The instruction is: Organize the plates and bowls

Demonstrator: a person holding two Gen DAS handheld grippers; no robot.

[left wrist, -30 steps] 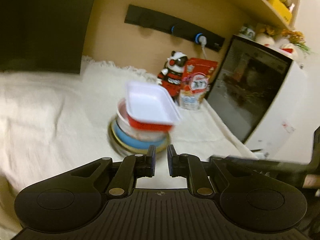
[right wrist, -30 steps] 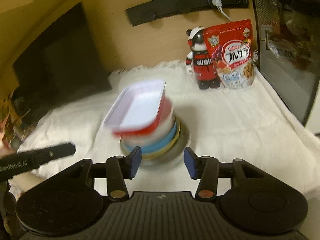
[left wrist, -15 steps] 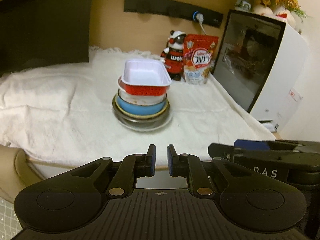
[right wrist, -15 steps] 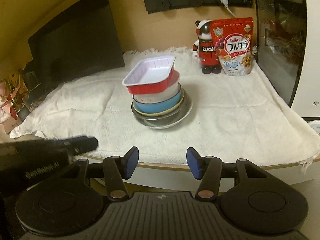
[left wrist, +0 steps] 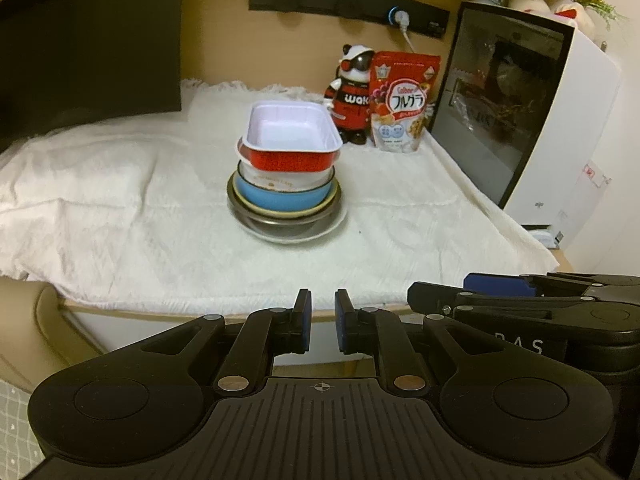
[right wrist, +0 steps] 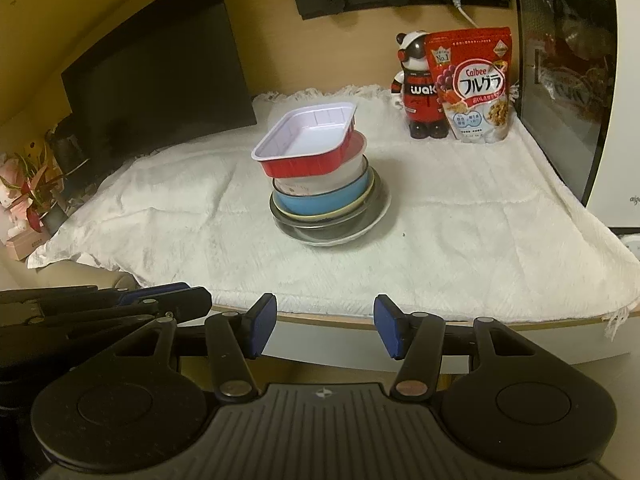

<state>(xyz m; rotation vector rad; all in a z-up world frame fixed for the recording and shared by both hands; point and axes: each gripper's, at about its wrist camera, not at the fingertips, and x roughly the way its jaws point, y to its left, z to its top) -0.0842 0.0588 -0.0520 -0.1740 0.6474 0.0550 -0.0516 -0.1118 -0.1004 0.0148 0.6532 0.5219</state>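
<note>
A stack of dishes stands mid-table on the white cloth [left wrist: 120, 208]. A red rectangular tray with a white inside [left wrist: 290, 138] [right wrist: 308, 140] lies on top. Under it sit a white bowl [right wrist: 344, 174], a blue bowl [left wrist: 280, 198] [right wrist: 320, 200], a cream-rimmed dish and a metal bowl on a white plate [left wrist: 320, 232] [right wrist: 372, 220]. My left gripper [left wrist: 322, 326] is nearly shut and empty, off the table's front edge. My right gripper [right wrist: 324, 330] is open and empty, also in front of the edge; it shows from the side in the left wrist view [left wrist: 500, 285].
A panda figure [left wrist: 354, 92] [right wrist: 420, 88] and a red cereal bag [left wrist: 402, 108] [right wrist: 474, 84] stand at the back right. A white appliance with a dark glass door [left wrist: 520, 120] [right wrist: 568, 72] is at the right. A dark monitor [left wrist: 80, 48] [right wrist: 160, 76] is at the back left.
Both grippers have pulled back from the stack to beyond the table's front edge. The stack has stayed in place.
</note>
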